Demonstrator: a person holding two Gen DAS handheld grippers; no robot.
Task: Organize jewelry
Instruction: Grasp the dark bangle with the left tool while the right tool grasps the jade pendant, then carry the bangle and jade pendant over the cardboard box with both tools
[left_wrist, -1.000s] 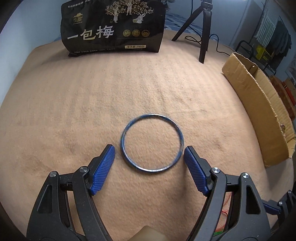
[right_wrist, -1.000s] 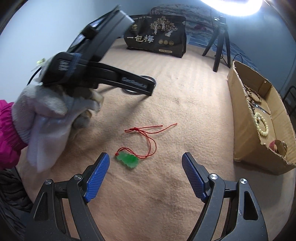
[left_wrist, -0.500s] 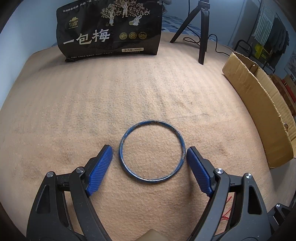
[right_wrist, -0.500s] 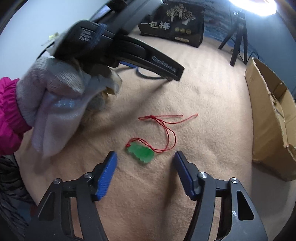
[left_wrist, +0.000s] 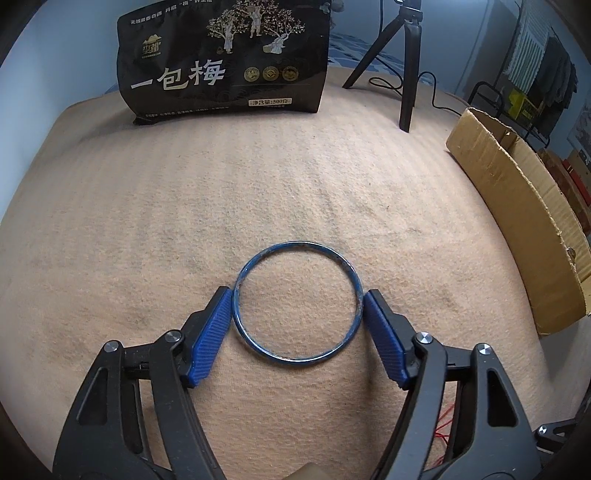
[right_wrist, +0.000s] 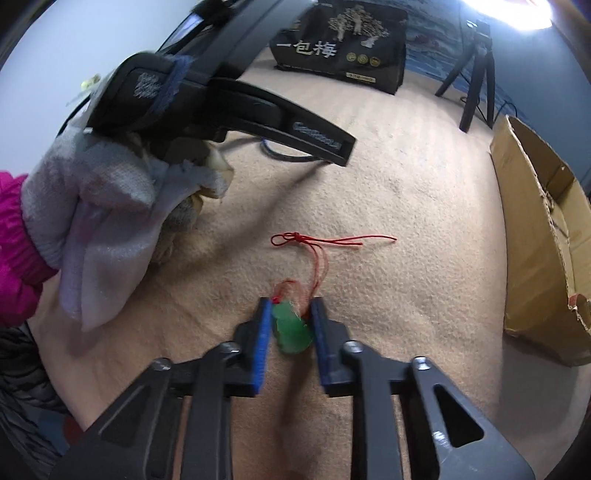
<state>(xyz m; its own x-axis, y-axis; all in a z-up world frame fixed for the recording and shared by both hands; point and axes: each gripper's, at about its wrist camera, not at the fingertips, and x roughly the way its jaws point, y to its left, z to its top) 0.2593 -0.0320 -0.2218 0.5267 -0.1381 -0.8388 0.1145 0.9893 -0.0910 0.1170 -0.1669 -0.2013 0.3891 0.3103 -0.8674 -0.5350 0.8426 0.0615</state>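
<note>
Two grabs at once on tan blanket (left_wrist: 295, 177). L gripper (left_wrist: 297, 317) closing round blue bangle (left_wrist: 297, 300), lying flat; pads at rim on both sides, grip not yet sure. R gripper (right_wrist: 290, 332) closing, pads nearly together on green pendant (right_wrist: 291, 328); red cord (right_wrist: 325, 242) trailing loose ahead. Best done w/ even squeeze, bangle centred btwn pads, slow lift so cord clears blanket w/o snagging. Cardboard box (right_wrist: 535, 236) at right, near; inside mostly hidden, contents can't be told.
</note>
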